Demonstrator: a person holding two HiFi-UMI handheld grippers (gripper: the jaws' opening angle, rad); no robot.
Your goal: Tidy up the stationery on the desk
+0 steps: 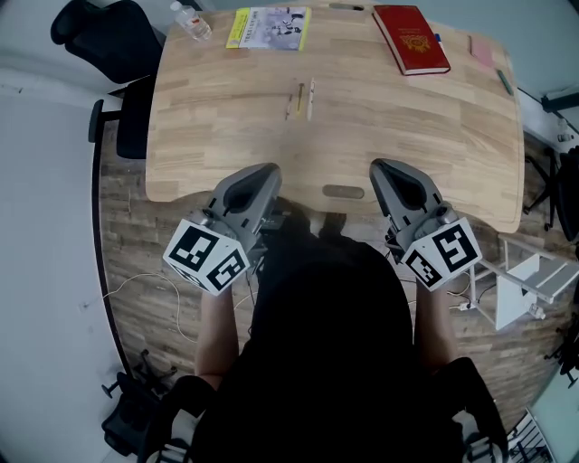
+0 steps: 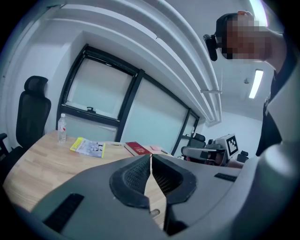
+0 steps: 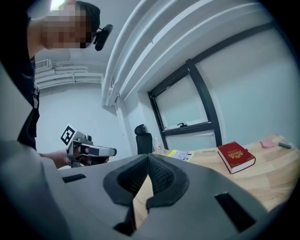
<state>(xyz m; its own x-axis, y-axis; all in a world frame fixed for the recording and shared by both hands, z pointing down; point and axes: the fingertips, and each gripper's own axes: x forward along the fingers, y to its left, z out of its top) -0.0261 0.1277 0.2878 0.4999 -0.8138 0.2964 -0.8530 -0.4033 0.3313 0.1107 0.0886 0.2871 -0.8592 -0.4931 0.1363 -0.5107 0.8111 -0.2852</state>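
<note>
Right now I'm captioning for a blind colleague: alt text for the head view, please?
The left gripper and right gripper hang shut, empty, at the near edge of a wooden desk. Two pencils lie mid-desk; a red book, booklet and water bottle line the far edge.

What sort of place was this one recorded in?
Most likely an office or meeting room: a large wooden desk with a red book and a booklet on it, a black office chair beside it, and big dark-framed windows behind.
</note>
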